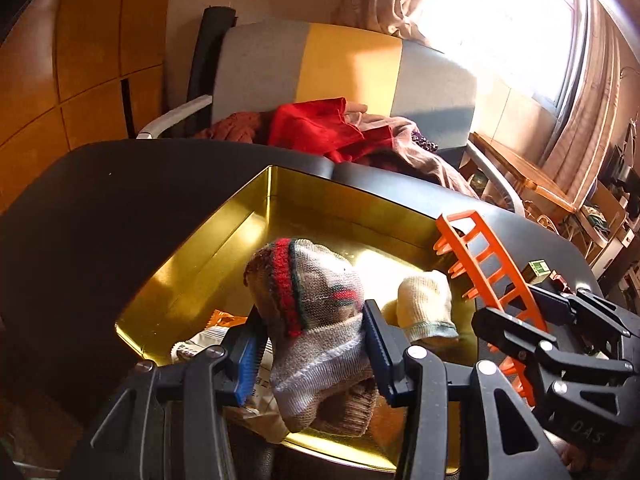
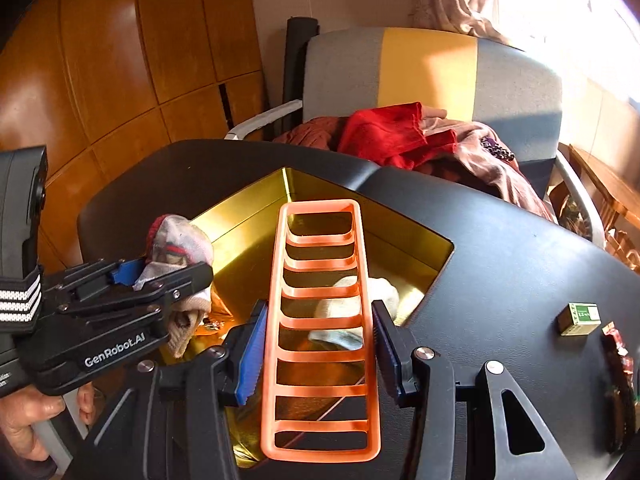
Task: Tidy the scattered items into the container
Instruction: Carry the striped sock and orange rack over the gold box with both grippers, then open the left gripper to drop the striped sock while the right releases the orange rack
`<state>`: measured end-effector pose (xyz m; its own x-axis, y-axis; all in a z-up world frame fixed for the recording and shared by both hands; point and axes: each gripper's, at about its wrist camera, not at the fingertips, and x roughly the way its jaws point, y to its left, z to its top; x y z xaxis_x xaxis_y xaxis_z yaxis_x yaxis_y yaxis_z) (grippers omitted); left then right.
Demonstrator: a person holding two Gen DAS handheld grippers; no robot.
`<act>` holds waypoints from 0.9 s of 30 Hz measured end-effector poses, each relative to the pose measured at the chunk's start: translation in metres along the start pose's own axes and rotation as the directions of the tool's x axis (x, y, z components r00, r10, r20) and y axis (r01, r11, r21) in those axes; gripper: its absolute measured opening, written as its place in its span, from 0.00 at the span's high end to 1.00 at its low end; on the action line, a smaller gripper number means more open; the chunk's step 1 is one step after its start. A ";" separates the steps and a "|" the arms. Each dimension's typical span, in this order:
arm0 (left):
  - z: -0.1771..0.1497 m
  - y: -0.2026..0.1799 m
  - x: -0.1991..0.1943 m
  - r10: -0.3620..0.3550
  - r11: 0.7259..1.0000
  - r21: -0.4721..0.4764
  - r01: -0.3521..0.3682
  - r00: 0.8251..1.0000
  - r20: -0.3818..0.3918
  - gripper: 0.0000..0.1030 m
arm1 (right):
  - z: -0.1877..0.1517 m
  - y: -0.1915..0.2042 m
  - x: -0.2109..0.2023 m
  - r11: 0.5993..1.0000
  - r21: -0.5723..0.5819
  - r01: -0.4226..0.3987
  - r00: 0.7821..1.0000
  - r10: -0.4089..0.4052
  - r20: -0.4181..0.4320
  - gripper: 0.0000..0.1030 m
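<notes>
A gold metal container (image 1: 224,240) (image 2: 240,216) sits on the black table. My left gripper (image 1: 312,344) (image 2: 160,276) is shut on a striped knitted sock (image 1: 316,312) (image 2: 178,240), holding it above the container's near left part. My right gripper (image 2: 320,352) (image 1: 520,320) is shut on an orange plastic rack (image 2: 320,320) (image 1: 492,264) that hangs lengthwise over the container. A cream sock (image 1: 426,304) (image 2: 384,292) lies inside on the gold floor. Paper wrappers (image 1: 208,340) lie in the near left corner.
A small green box (image 2: 580,318) (image 1: 538,270) and a red-wrapped item (image 2: 618,344) lie on the black table (image 2: 500,248) to the right. Behind the table is a grey and yellow chair (image 2: 432,64) piled with red clothes (image 2: 396,136). A hand (image 2: 24,420) holds the left gripper.
</notes>
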<state>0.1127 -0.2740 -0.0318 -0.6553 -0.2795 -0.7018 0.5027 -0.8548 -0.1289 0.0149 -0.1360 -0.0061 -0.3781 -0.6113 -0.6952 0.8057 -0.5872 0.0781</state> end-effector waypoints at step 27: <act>0.016 0.014 0.049 0.136 0.989 0.068 -0.133 0.990 -0.042 0.47 | 0.004 0.003 0.066 0.999 0.037 0.026 0.991 -0.021 -0.129 0.51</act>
<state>0.0785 -0.3063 -0.0568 -0.5560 -0.3747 -0.7419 0.5463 -0.8375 0.0136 -0.0095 -0.1805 -0.0485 -0.3330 -0.5252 -0.7831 0.7784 -0.6219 0.0861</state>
